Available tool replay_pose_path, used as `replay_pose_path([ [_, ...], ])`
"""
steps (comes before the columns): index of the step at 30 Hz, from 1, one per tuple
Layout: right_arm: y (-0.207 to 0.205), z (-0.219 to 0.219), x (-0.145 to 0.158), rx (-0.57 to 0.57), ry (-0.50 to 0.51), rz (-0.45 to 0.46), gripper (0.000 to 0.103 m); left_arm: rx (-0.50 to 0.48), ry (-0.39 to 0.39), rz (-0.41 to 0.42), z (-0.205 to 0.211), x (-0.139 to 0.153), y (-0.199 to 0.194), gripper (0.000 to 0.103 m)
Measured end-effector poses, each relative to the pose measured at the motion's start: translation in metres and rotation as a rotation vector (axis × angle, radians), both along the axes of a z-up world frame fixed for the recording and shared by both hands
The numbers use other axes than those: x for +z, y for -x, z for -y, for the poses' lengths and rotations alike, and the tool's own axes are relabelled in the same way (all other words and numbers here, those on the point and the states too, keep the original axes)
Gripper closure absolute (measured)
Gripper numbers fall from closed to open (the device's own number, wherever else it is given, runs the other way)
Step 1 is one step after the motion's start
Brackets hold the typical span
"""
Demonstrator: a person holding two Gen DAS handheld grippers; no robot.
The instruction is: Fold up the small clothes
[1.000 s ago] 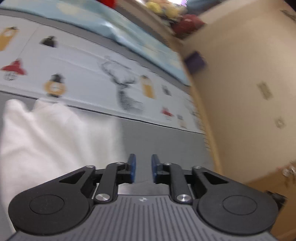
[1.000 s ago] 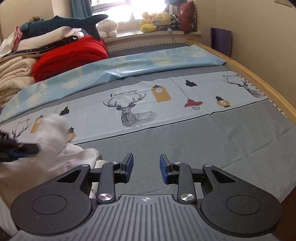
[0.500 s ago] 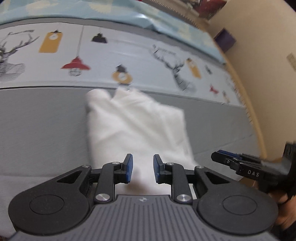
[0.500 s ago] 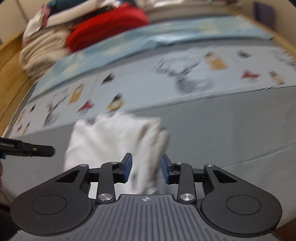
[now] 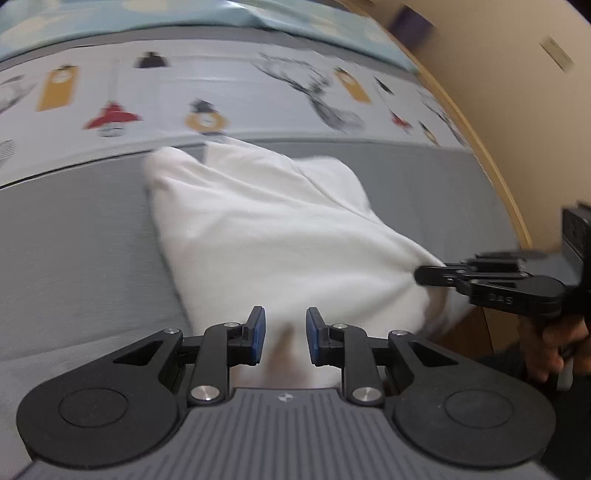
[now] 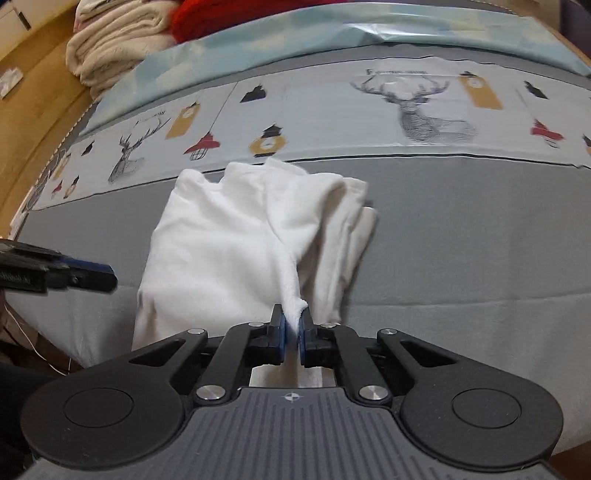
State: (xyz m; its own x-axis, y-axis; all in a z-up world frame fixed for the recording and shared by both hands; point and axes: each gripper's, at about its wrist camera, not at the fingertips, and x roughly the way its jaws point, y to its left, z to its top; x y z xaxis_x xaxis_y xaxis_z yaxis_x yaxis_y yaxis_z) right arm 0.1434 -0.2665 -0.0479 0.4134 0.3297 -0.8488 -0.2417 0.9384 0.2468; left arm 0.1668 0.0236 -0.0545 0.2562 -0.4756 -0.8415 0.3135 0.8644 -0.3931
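Garment: a small white garment (image 6: 236, 236) lies on the grey band of the bedsheet (image 6: 461, 229), near the bed's front edge; its kind cannot be told, as it is bunched and partly folded.
Long axis: in the right wrist view it runs from the near edge of the bed up toward the printed strip, leaning slightly rightward at the far end.
Far end: two rounded lobes point at the strip of deer and lantern prints (image 6: 417, 110), their tips reaching just up to it.
Right side of garment: a doubled flap (image 6: 347, 236) lies folded along the long axis, its edge raised a little off the sheet.
Right gripper (image 6: 291, 328): jaws closing, blue pads pinching a thin ridge of the white cloth at the near edge; the fabric rises in a crease toward the pinch.
Left gripper (image 5: 282, 332): jaws narrowly apart, over the garment's near left corner, with white cloth visible in the gap but the pads not pressing on it.
Person: a hand (image 5: 554, 343) holds the right gripper's handle at the edge of the left wrist view.
Background: folded cream blankets (image 6: 118, 40) and a red one (image 6: 229, 14) are stacked at the far left of the bed.
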Motion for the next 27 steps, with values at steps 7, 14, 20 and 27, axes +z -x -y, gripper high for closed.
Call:
replay_pose_path([
  [7,0.015,0.001,-0.015,0.081,0.126,-0.057,0.083,-0.176,-0.259,-0.118,0.036,-0.073,0.004,0.075],
  [14,-0.012,0.03,0.004,-0.18,-0.104,0.117,0.075,-0.102,-0.16,-0.04,0.008,-0.042,-0.004,0.075],
  [20,-0.043,0.023,-0.022,-0.283,-0.131,0.103,0.075,0.01,-0.188,-0.006,-0.025,-0.033,-0.008,0.07],
  [27,-0.085,-0.009,-0.051,-0.297,-0.05,0.037,0.071,0.108,-0.141,0.001,-0.057,-0.014,-0.02,0.07],
])
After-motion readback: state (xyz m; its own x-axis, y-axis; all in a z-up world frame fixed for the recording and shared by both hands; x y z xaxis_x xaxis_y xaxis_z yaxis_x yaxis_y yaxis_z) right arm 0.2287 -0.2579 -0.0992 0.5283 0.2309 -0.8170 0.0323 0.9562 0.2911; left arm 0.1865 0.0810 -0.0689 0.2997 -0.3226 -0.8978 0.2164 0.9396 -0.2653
